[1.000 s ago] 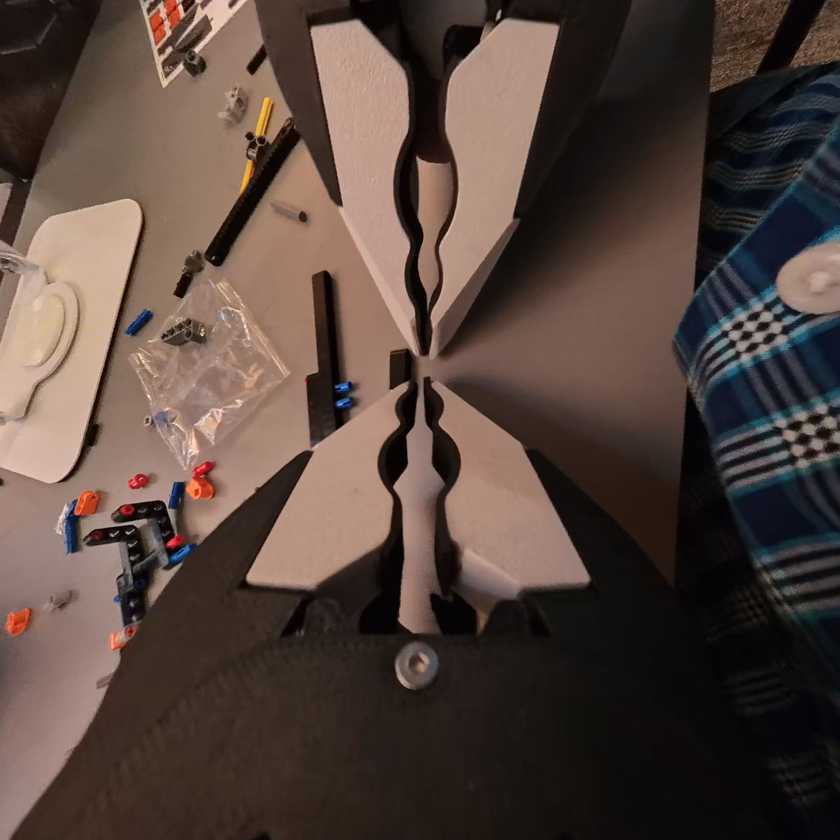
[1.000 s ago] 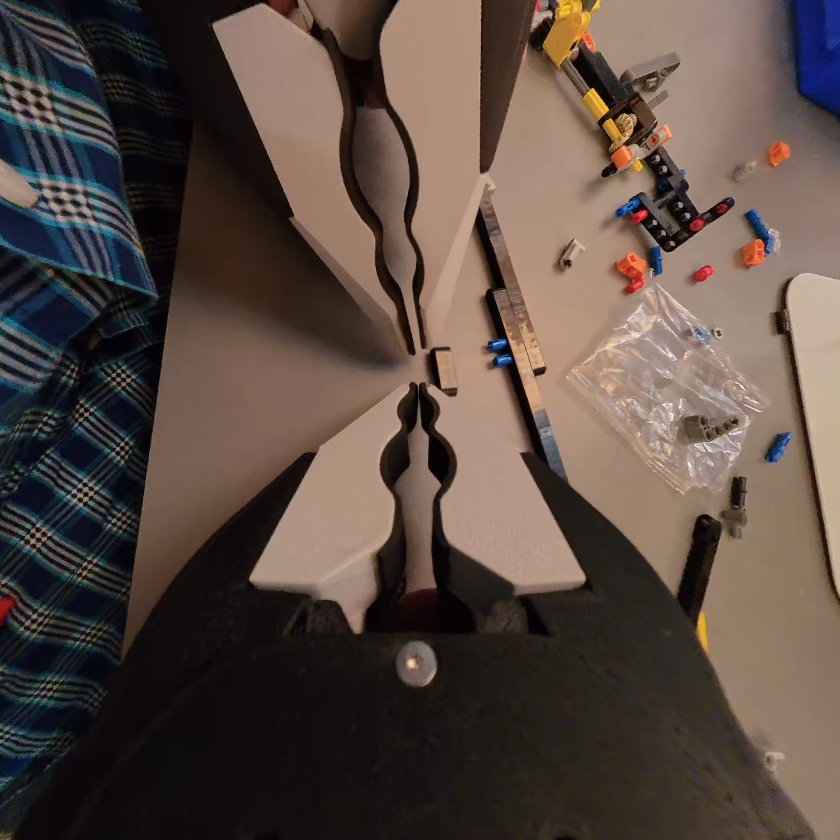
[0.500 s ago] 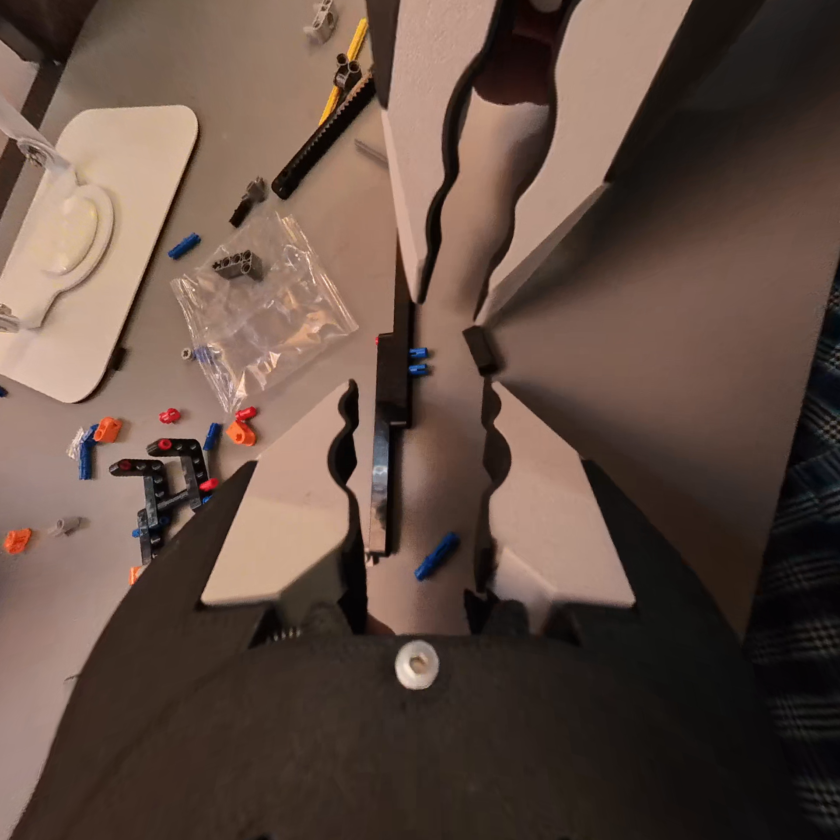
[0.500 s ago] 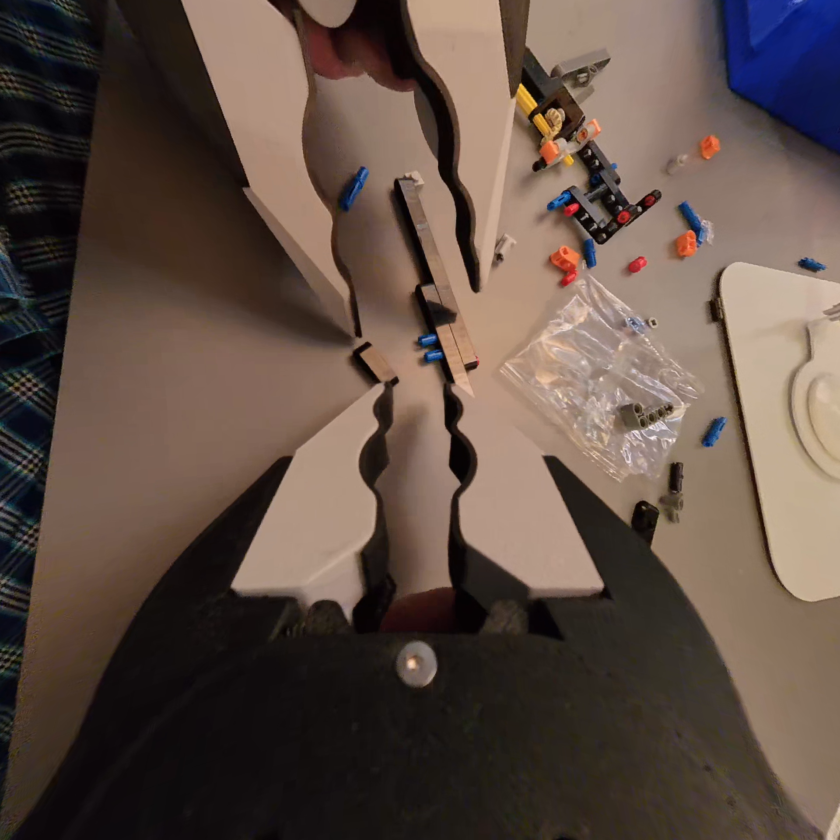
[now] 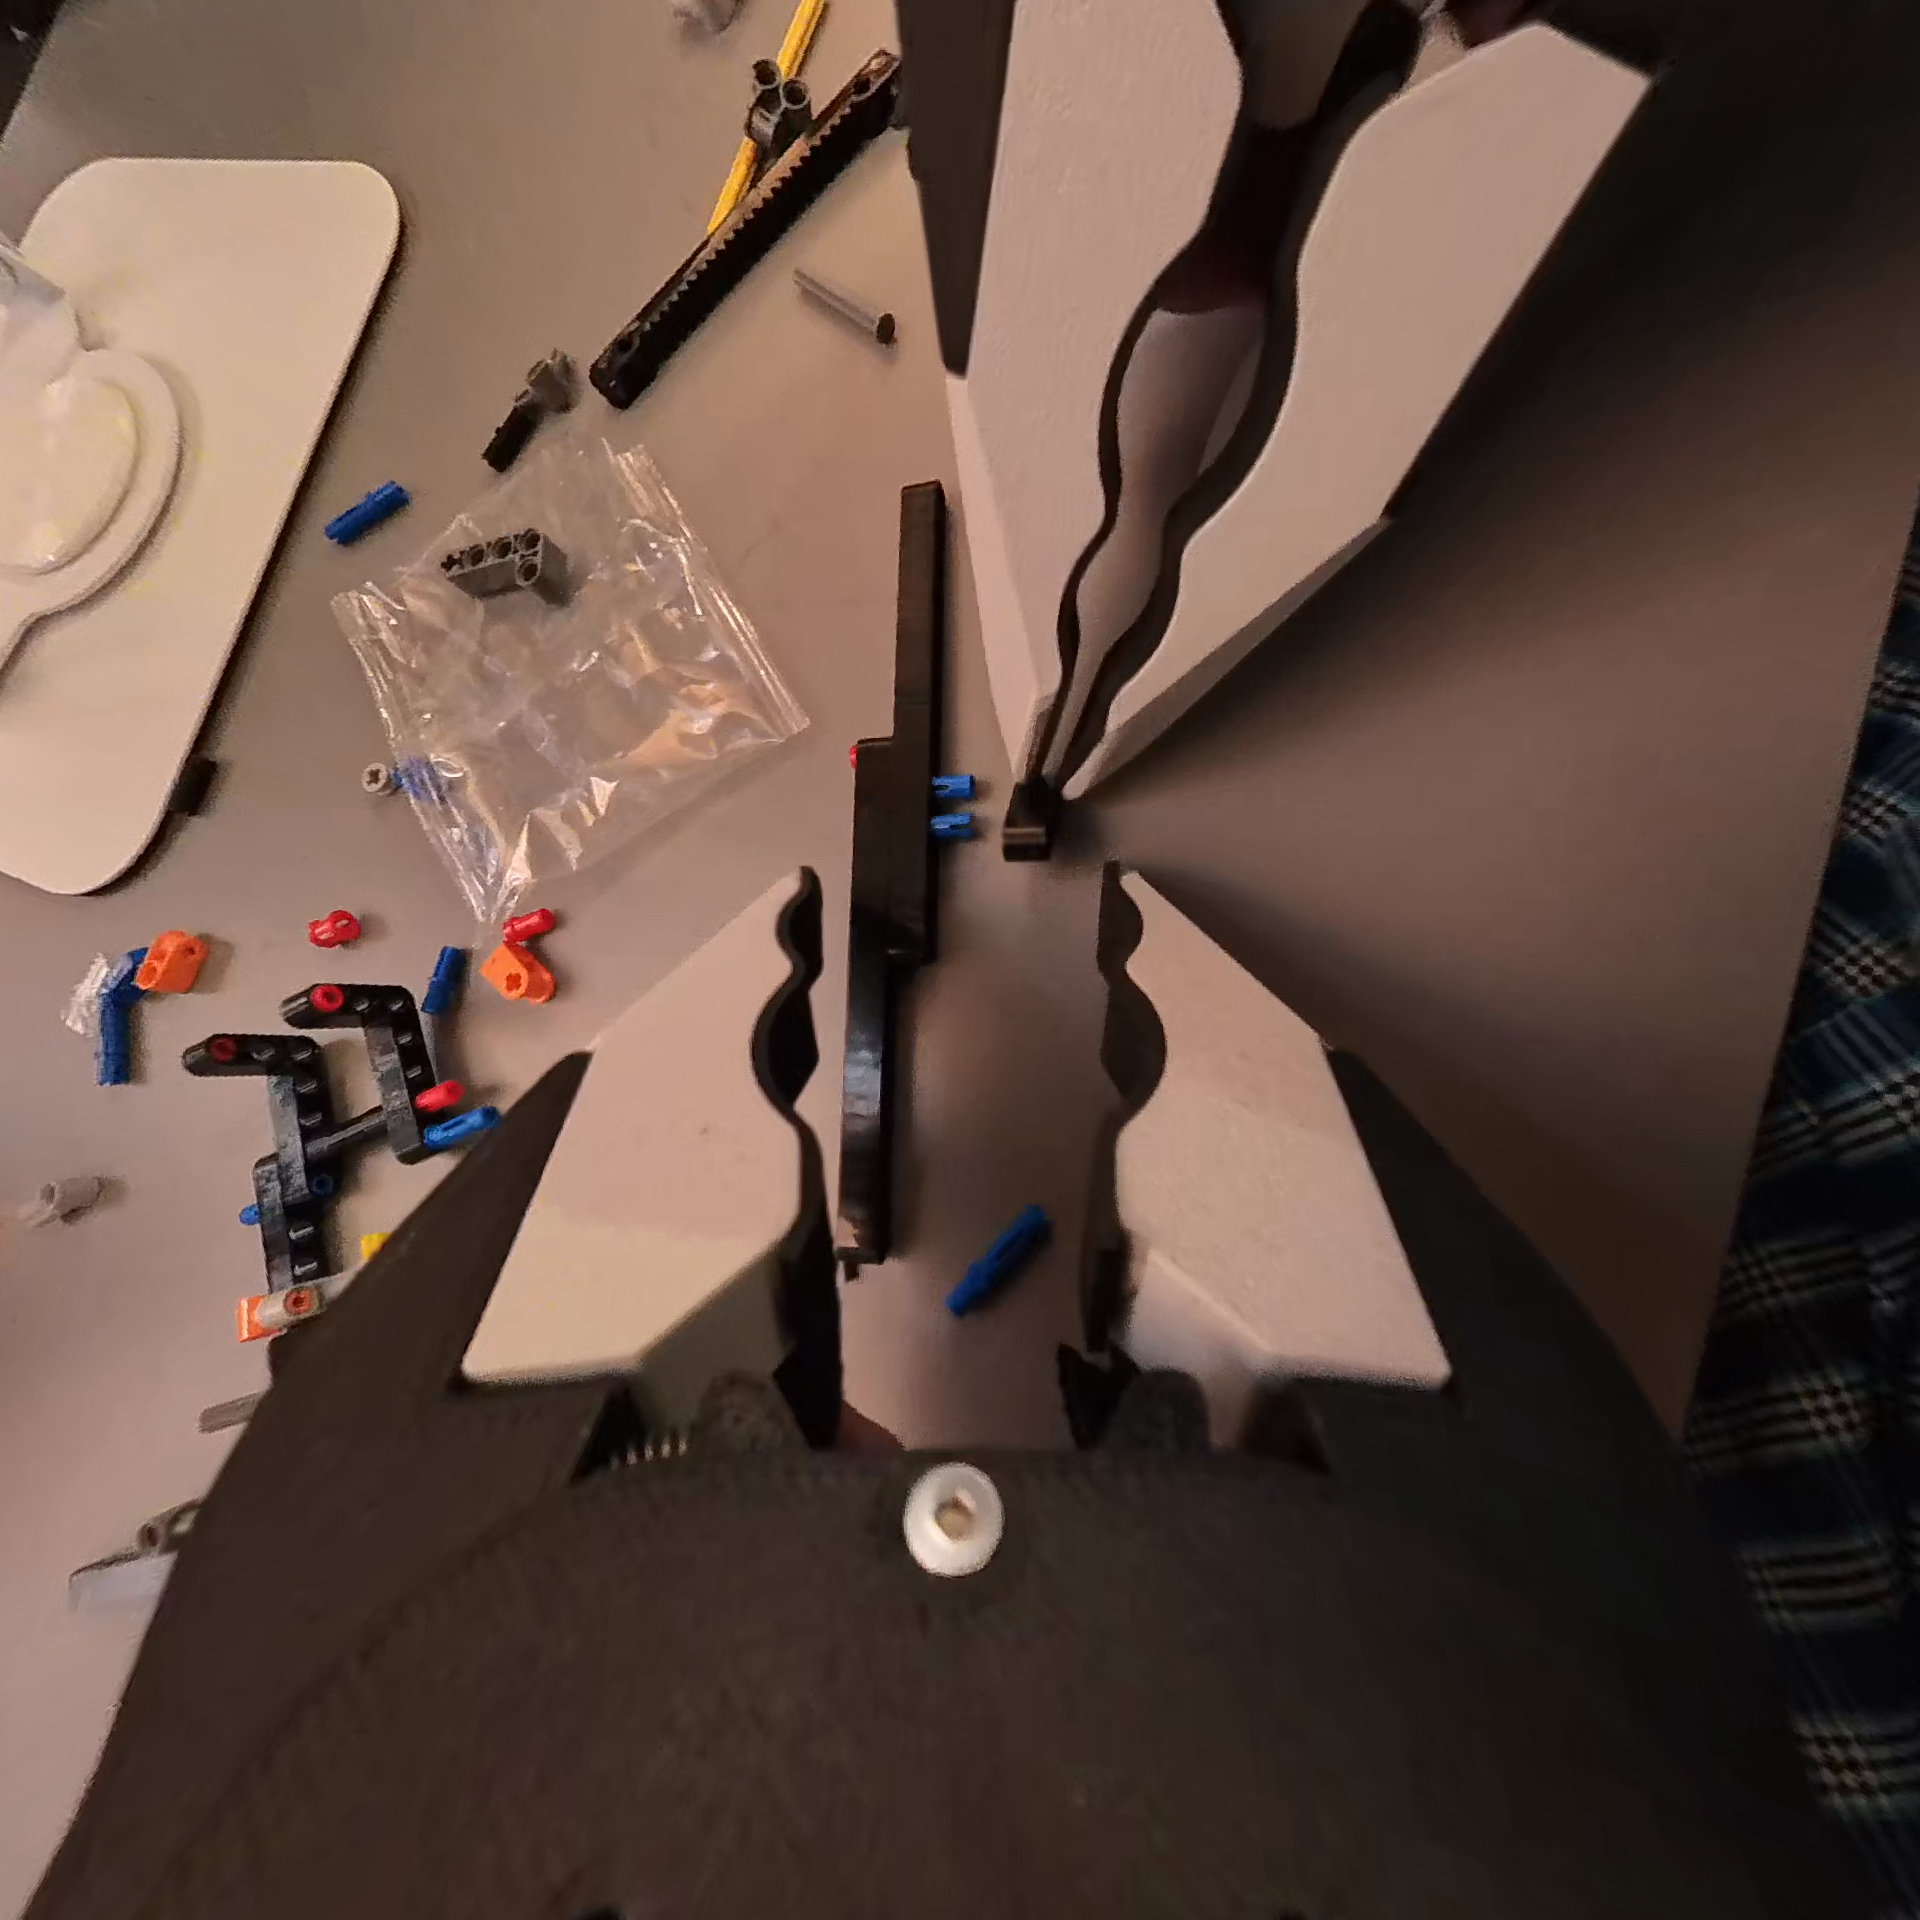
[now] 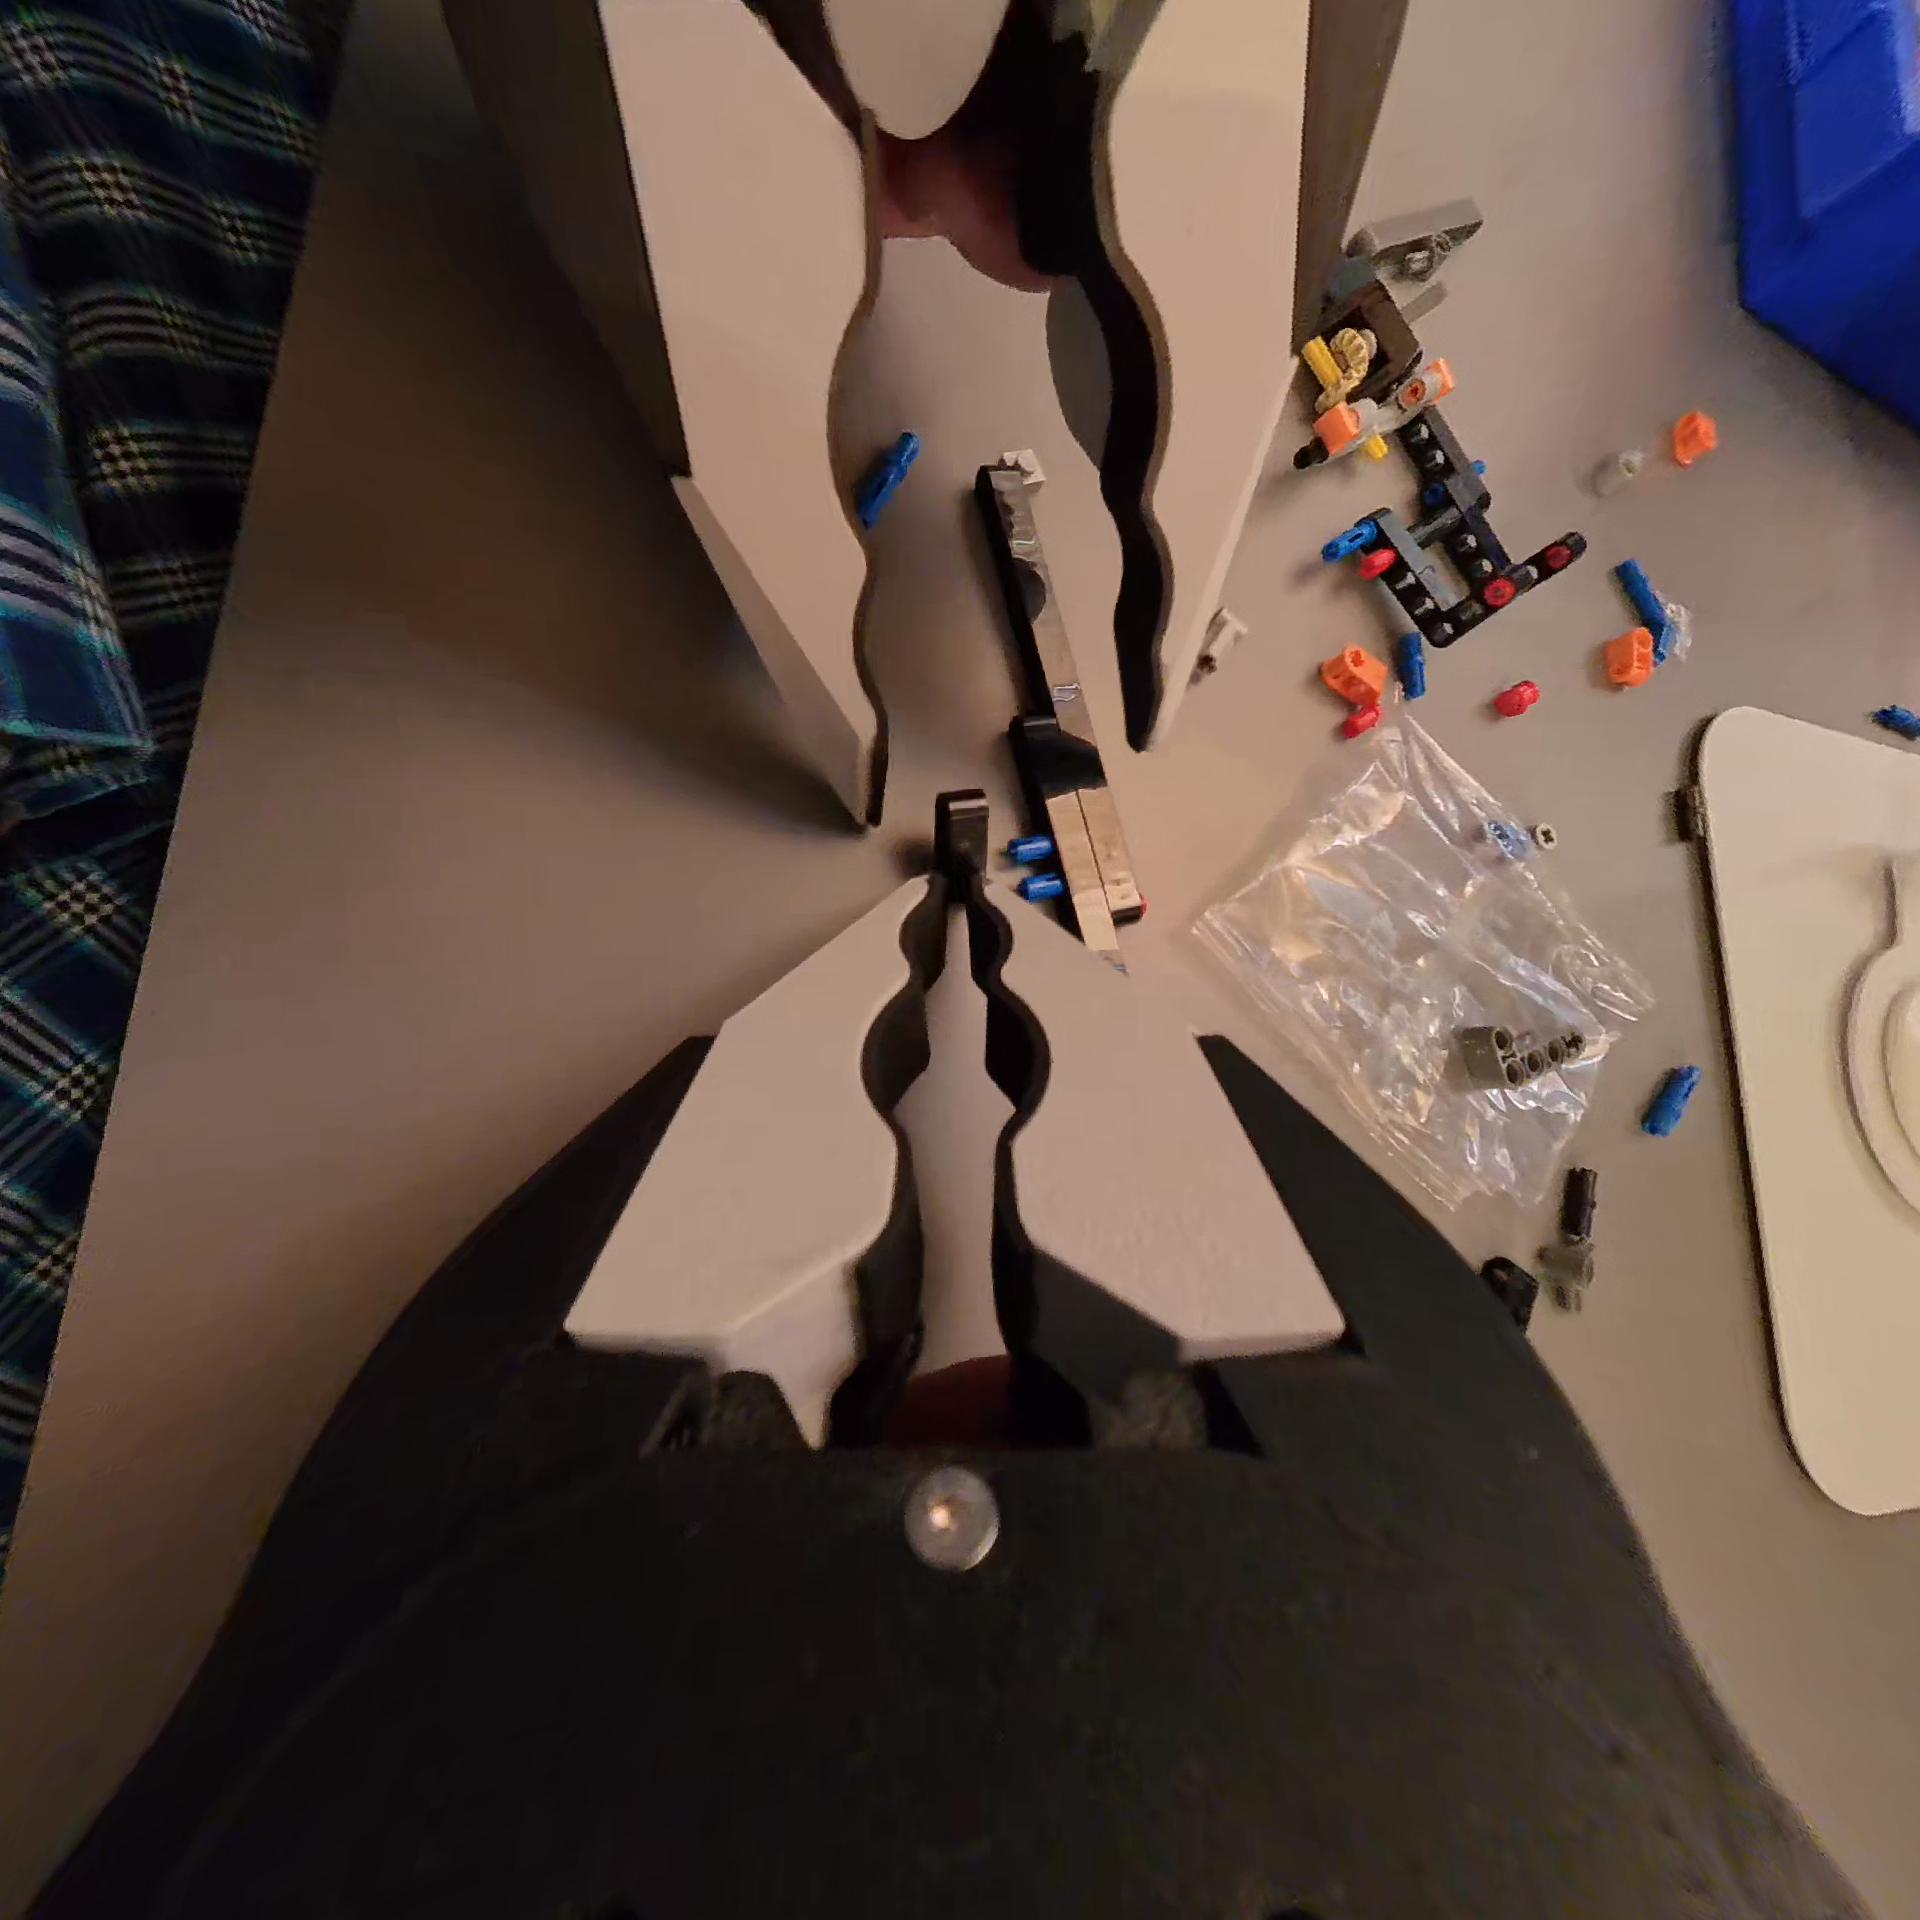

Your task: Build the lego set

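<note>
Through my left wrist view, my left gripper (image 5: 961, 883) hangs over the grey desk (image 5: 1455, 935) with its jaws spread wide and nothing between them. A long black beam (image 5: 899, 831) lies on the desk, running up through the gap close to my left-hand finger, with two blue pins (image 5: 951, 805) sticking out of its side. A loose blue pin (image 5: 997, 1259) lies in the gap nearer the gripper's body. Facing me from the top of the picture, my right gripper (image 5: 1049, 790) pinches a small black piece (image 5: 1029, 826) at its tips, just beside the two pins. To the left lie a clear plastic bag (image 5: 561, 675) with a grey brick (image 5: 506, 556) at its upper edge, a black toothed rack (image 5: 743, 234), a black angled assembly (image 5: 332, 1101) with red and blue pins, scattered orange connectors (image 5: 516, 974) and a white board (image 5: 208, 468).

Through my right wrist view, my right gripper (image 6: 951, 883) is closed on the small black piece (image 6: 961, 831), which stands out past the tips, close to the two blue pins (image 6: 1031, 868) on the long black beam (image 6: 1044, 665). My left gripper (image 6: 1003, 779) comes in from above, spread wide, its fingers either side of the beam's far end. A blue pin (image 6: 885, 480) lies beside that end. To the right lie the plastic bag (image 6: 1423, 966), the black angled assembly (image 6: 1455, 561), a yellow and orange sub-assembly (image 6: 1361, 384), the white board (image 6: 1818, 1039) and a blue bin (image 6: 1829, 187) in the corner.
</note>
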`<state>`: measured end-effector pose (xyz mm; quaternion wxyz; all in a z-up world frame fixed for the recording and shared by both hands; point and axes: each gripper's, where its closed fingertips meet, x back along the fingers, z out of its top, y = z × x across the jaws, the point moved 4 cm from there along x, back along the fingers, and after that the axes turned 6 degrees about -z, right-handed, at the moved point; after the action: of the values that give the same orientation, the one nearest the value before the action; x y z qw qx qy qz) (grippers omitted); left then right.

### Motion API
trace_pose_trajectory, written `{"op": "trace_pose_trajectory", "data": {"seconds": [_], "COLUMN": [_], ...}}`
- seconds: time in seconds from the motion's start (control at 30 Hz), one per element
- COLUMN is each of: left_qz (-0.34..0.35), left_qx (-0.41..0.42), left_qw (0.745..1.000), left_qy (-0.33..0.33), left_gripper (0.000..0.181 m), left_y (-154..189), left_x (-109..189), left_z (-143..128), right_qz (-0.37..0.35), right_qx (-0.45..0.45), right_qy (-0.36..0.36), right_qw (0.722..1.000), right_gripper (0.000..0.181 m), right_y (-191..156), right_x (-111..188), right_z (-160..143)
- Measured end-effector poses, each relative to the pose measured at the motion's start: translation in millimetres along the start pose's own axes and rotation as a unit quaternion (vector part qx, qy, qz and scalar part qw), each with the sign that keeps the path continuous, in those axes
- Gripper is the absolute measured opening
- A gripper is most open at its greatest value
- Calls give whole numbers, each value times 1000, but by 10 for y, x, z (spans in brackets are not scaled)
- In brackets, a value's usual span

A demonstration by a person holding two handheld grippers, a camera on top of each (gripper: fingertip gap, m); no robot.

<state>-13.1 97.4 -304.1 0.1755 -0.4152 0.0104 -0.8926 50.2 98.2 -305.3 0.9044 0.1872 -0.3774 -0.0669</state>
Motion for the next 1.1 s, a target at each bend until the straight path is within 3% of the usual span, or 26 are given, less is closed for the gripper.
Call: {"op": "trace_pose_trajectory", "data": {"seconds": [0.03,0.37,0.87,1.1], "left_qz": [-4,-3,9,13], "left_qx": [3,-7,-18,-14], "left_qw": [1000,1000,1000,1000], "left_qy": [0,21,-2,-2], "left_gripper": [51,39,46,46], "left_y": [-1,-48,-95,-112], "left_x": [0,84,-1,-31], "left_z": [-3,97,35,21], "right_qz": [-4,-15,-8,-33], "right_qx": [2,11,-8,-24], "right_qy": [-2,-18,-13,-14], "right_qw": [1000,1000,1000,999], "right_gripper": [1,4,6,13], "right_y": [-1,24,54,262], "right_x": [-3,7,-11,68], "right_z": [3,33,-12,-63]}}
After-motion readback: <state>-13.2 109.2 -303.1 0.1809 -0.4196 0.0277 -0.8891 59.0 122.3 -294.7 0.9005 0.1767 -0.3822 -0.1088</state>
